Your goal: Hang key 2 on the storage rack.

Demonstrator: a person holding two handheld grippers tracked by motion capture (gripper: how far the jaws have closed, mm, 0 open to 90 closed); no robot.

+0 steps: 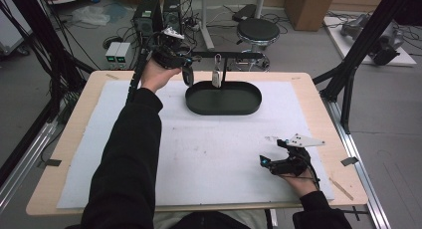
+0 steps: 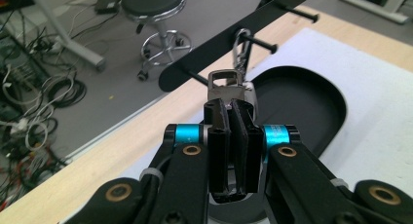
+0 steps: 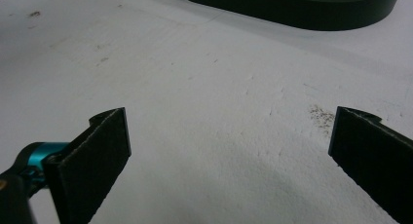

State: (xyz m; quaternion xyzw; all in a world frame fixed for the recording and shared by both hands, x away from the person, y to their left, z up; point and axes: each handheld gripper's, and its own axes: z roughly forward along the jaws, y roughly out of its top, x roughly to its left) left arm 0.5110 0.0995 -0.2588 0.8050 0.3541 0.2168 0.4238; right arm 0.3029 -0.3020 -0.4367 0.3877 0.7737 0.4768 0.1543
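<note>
Left gripper [image 2: 233,112], lower centre of the left gripper view, is clenched on a small metal tag [image 2: 225,85]. The tag lies straight ahead of the jaws, its long axis running up the frame toward the snap hook [image 2: 242,47] hanging from a peg of the black rack bar [image 2: 234,36], over the oval black tray [image 2: 311,104]. In the high view the left hand sits at upper centre-left beside the rack, much nearer than the right gripper [image 1: 278,157], lower right, released and empty.
</note>
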